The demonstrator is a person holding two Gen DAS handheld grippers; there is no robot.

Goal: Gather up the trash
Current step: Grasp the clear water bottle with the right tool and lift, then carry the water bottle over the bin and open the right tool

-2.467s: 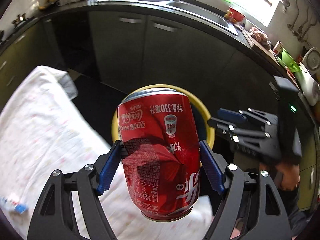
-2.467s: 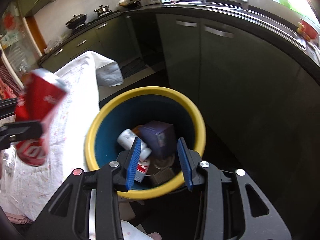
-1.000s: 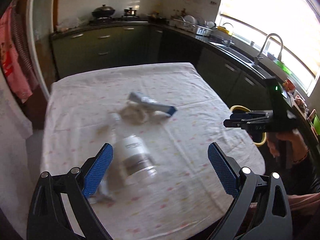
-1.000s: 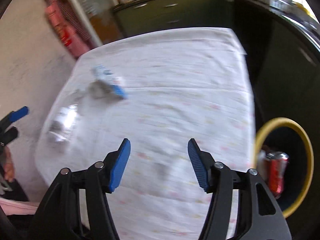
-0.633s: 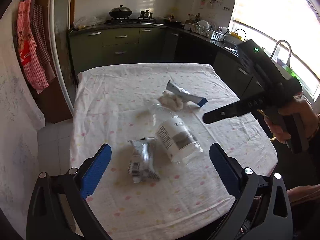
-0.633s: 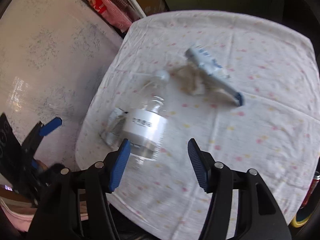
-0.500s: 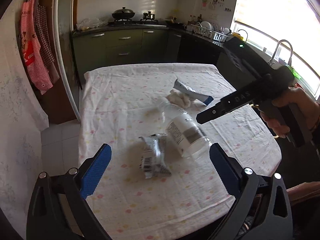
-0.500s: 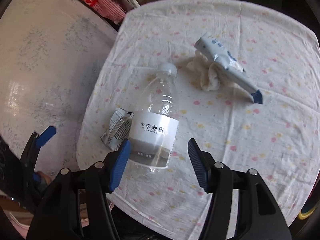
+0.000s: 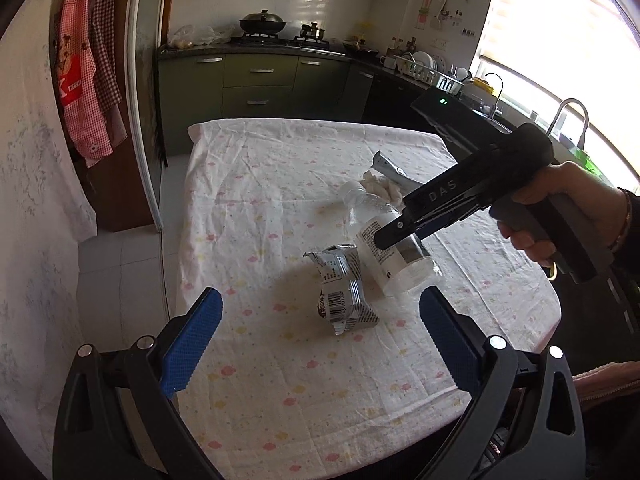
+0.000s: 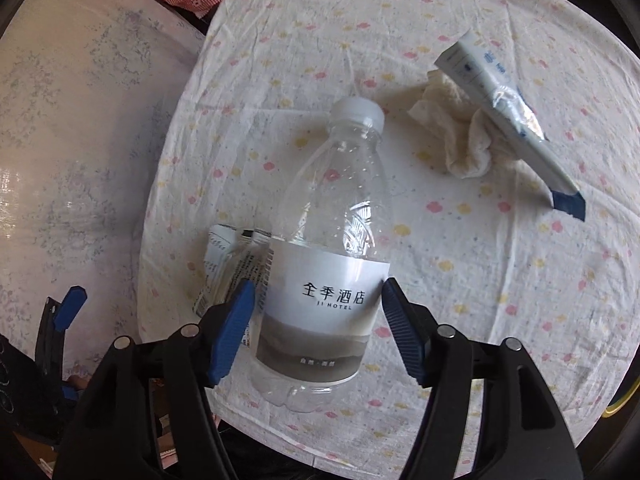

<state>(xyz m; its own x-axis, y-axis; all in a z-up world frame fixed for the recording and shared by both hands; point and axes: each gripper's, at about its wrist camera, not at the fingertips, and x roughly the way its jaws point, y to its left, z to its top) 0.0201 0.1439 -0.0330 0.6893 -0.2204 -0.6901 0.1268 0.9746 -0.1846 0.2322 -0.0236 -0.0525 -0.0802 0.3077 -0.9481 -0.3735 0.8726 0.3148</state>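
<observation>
A clear plastic bottle (image 10: pixel 326 264) with a white label lies on the flowered tablecloth (image 10: pixel 500 280); it also shows in the left wrist view (image 9: pixel 394 258). My right gripper (image 10: pixel 318 320) is open, its blue pads on either side of the bottle's label. A crumpled silver wrapper (image 9: pixel 344 292) lies beside the bottle, partly hidden behind it in the right wrist view (image 10: pixel 236 264). A crumpled tissue (image 10: pixel 460 136) and a white tube with a blue end (image 10: pixel 508 120) lie farther on. My left gripper (image 9: pixel 316 340) is open and empty, above the table's near edge.
The table (image 9: pixel 280 168) stands in a kitchen, with green cabinets (image 9: pixel 260 84) and a stove behind it. A wall (image 9: pixel 36 208) with hanging aprons (image 9: pixel 88 80) is at the left. A yellow bin rim (image 10: pixel 624 400) shows past the table's right edge.
The can left my left gripper and lies in the bin. Both grippers swung from the bin to the table. My right gripper came down around the bottle.
</observation>
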